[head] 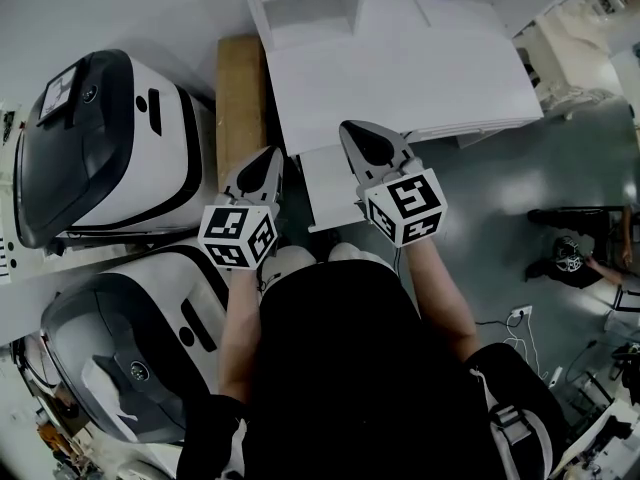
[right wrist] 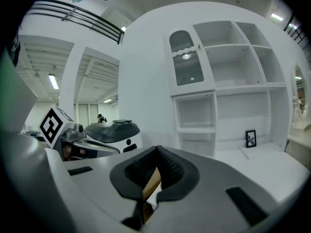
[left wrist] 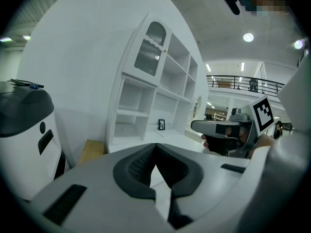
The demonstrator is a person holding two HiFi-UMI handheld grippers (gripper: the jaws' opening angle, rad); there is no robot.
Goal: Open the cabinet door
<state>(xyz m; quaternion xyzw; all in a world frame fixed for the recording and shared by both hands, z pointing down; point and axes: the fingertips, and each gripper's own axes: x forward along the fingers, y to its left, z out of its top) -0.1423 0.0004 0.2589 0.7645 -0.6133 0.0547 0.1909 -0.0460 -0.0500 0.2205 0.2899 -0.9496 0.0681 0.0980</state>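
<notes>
The white cabinet (head: 400, 68) stands in front of me, with open shelves and a low counter. Its one door (right wrist: 187, 64) is arched, with ribbed glass, at the upper left of the unit, and it is closed; the same door (left wrist: 150, 47) shows in the left gripper view. My left gripper (head: 272, 154) hangs in front of the cabinet's left lower corner, jaws together and empty (left wrist: 155, 147). My right gripper (head: 350, 128) is held beside it, a little further forward over the counter edge, also shut on nothing (right wrist: 157, 149). Both are well short of the door.
Two large white-and-black machines (head: 110, 148) (head: 130, 358) stand close on the left. A wooden box (head: 240, 88) sits between them and the cabinet. A small framed picture (right wrist: 250, 138) stands on the counter. A person (head: 575, 253) and cables are on the floor to the right.
</notes>
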